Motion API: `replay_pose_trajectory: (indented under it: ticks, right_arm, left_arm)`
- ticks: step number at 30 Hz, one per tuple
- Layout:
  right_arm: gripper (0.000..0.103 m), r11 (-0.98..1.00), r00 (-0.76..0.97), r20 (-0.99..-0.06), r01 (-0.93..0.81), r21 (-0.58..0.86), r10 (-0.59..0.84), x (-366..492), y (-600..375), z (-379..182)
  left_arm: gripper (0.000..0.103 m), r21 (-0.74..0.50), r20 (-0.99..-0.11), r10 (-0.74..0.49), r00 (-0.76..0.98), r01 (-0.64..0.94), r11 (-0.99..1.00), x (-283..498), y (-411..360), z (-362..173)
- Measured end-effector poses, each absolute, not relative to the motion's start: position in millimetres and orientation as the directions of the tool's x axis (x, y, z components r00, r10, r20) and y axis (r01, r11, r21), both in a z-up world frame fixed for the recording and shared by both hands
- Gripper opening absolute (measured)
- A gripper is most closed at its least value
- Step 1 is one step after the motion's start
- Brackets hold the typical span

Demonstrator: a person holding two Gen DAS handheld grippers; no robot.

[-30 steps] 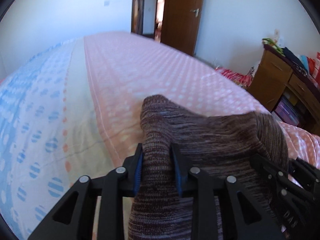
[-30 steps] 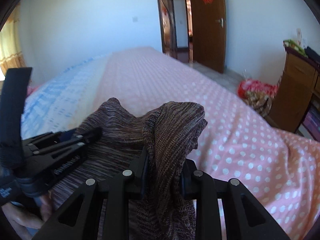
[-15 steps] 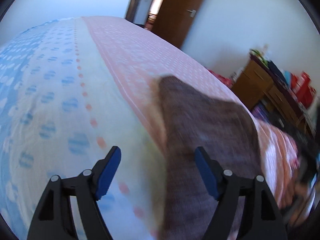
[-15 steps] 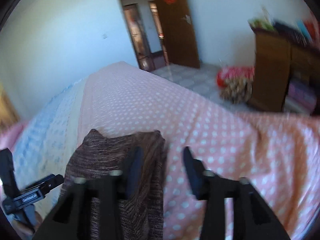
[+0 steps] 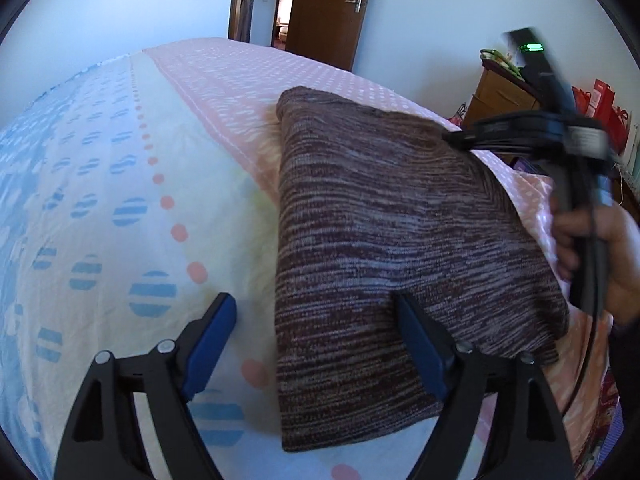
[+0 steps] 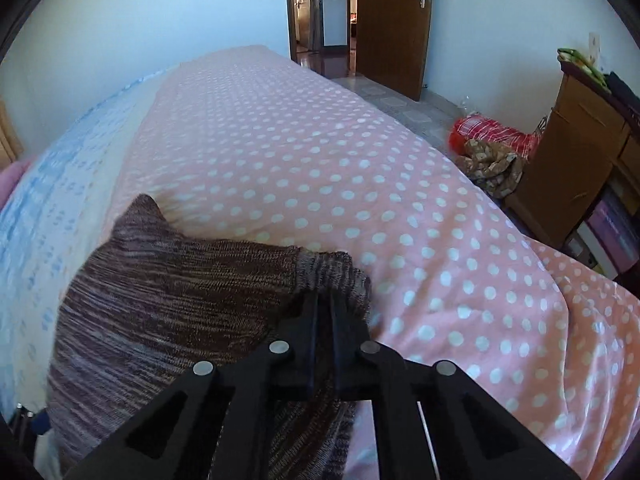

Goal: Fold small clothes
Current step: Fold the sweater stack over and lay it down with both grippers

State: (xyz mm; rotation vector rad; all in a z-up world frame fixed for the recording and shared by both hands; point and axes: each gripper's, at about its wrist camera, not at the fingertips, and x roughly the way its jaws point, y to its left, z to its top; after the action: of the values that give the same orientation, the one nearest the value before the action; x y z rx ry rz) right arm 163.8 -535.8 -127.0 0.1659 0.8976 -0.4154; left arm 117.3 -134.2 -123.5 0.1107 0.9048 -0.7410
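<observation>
A brown striped knit garment lies folded flat on the bed. It also shows in the right wrist view. My left gripper is open, its blue-padded fingers spread over the garment's near left edge, holding nothing. My right gripper has its jaws nearly closed, tips resting at the garment's ribbed right corner; whether cloth is pinched is unclear. In the left wrist view the right gripper sits at the garment's far right edge, held by a hand.
The bed has a pink polka-dot cover and a blue-and-cream dotted sheet. A wooden cabinet and a red bundle stand to the right. An open wooden door is at the back.
Both grippers let go of the lifted garment, which now lies flat on the bed. My left gripper opened wide; my right gripper opened, then closed near the garment's right corner.
</observation>
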Motion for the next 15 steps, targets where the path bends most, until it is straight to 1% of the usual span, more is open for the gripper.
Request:
replay_pose_trajectory:
  ticks: [2, 4, 7, 8, 10, 12, 15]
  right_arm:
    - [0.005, 0.903, 0.58, -0.759, 0.429, -0.024, -0.296, 135.6, -527.2, -104.8]
    - [0.006, 0.92, 0.633, -0.723, 0.392, -0.006, -0.275, 102.5, -503.6, -87.4]
    - [0.007, 0.943, 0.664, -0.709, 0.334, -0.001, -0.236, 60.6, -467.7, -76.8]
    - [0.007, 0.952, 0.667, -0.717, 0.306, 0.016, -0.202, 47.1, -453.8, -79.4]
    - [0.007, 0.957, 0.648, -0.74, 0.289, 0.021, -0.179, 37.8, -439.5, -90.8]
    - [0.007, 0.959, 0.605, -0.778, 0.282, 0.013, -0.168, 37.7, -430.7, -115.1]
    - [0.007, 0.944, 0.499, -0.851, 0.33, 0.011, -0.165, 40.1, -432.5, -148.5]
  left_arm:
    - [0.085, -0.213, -0.747, -0.539, 0.388, 0.629, 0.748, 114.1, -129.6, -122.6]
    - [0.085, -0.204, -0.749, -0.531, 0.395, 0.626, 0.753, 112.4, -134.3, -123.3]
    - [0.085, -0.17, -0.756, -0.506, 0.414, 0.623, 0.764, 111.2, -142.7, -125.5]
    - [0.085, -0.165, -0.759, -0.5, 0.416, 0.62, 0.767, 110.7, -144.0, -125.3]
    - [0.085, -0.16, -0.772, -0.485, 0.411, 0.613, 0.774, 107.2, -142.2, -122.7]
    - [0.084, -0.137, -0.778, -0.467, 0.419, 0.613, 0.778, 107.1, -144.4, -121.8]
    - [0.083, -0.037, -0.767, -0.415, 0.489, 0.611, 0.79, 90.3, -135.7, -110.8]
